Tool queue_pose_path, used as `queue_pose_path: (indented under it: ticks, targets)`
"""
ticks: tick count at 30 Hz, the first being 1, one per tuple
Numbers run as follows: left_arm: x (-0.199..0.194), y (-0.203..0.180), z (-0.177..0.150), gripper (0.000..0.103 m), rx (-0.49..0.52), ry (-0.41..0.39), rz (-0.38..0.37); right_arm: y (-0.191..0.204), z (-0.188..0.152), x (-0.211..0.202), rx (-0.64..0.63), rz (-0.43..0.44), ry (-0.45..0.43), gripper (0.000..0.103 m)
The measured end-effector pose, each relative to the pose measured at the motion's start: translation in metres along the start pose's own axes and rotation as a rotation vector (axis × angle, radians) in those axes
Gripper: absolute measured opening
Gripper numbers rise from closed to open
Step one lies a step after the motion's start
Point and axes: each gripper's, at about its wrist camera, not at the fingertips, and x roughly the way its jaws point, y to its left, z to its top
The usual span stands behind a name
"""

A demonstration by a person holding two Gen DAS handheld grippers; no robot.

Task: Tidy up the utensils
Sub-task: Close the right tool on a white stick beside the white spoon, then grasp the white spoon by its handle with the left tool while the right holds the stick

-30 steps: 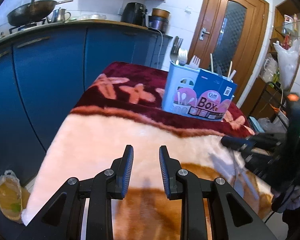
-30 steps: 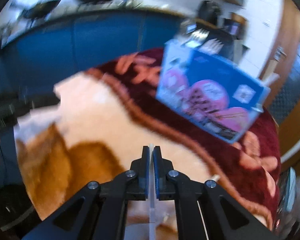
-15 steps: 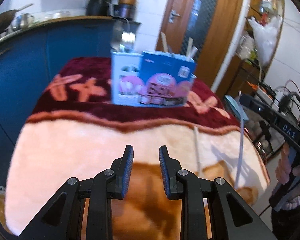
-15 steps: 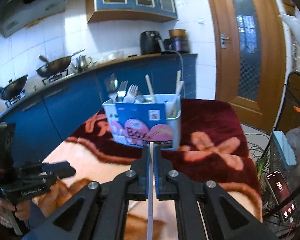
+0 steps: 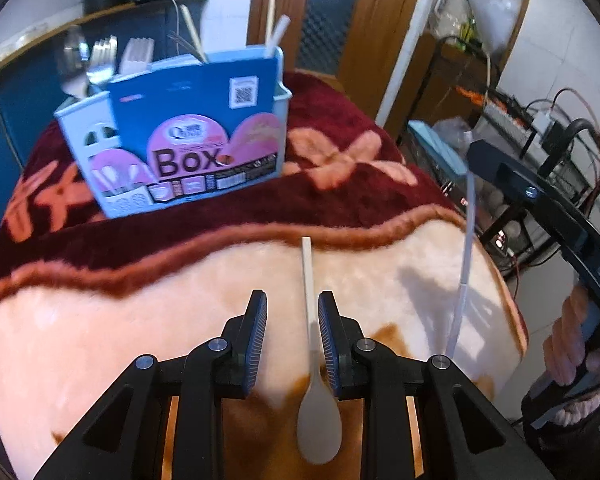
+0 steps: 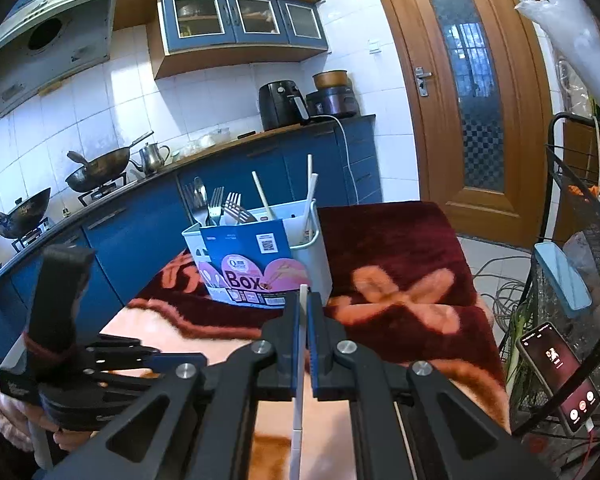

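Note:
A pale spoon [image 5: 309, 312] lies on the plush blanket [image 5: 140, 320], bowl toward me. My left gripper [image 5: 292, 320] stands open over it, the handle between the fingers close to the right pad [image 5: 327, 328]. My right gripper [image 6: 303, 308] is shut on a thin white stick [image 6: 299, 392]. In the left wrist view the same stick [image 5: 463, 264] hangs from the right gripper [image 5: 478, 156] at the blanket's right edge. The blue utensil box [image 6: 256, 260] stands ahead of it, with forks, a spoon and sticks upright inside. From the left wrist the box [image 5: 188, 140] is at the far left.
A wire rack [image 6: 576, 208] with a lit phone [image 6: 556, 376] stands off the blanket's right side. Blue kitchen cabinets [image 6: 132, 240] run behind the box, with a wooden door [image 6: 464, 92] at the back right. The left gripper [image 6: 168, 360] sits low left in the right wrist view.
The left wrist view has swung right and closer; the spoon now lies between its fingers. The right gripper, still shut on the stick, has rolled level and now faces the box.

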Motion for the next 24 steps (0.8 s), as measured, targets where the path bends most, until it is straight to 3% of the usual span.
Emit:
queue_pose_path:
  ticks: [16,19,21,24]
  targets:
    - [0.061,-0.015,0.037,0.026,0.064,0.216,0.027,-0.018,-0.002,0.006,0.034,0.028,-0.014,0.005]
    - [0.072,-0.018,0.040,0.020,0.058,0.239,0.020,-0.020,-0.001,0.008,0.044,0.030,-0.013,0.005]
    - [0.076,-0.017,0.041,0.009,0.053,0.236,0.018,-0.020,-0.001,0.008,0.045,0.032,-0.011,0.005]
    - [0.075,-0.015,0.040,0.007,0.035,0.221,-0.008,-0.018,-0.003,0.008,0.043,0.030,-0.012,0.005]
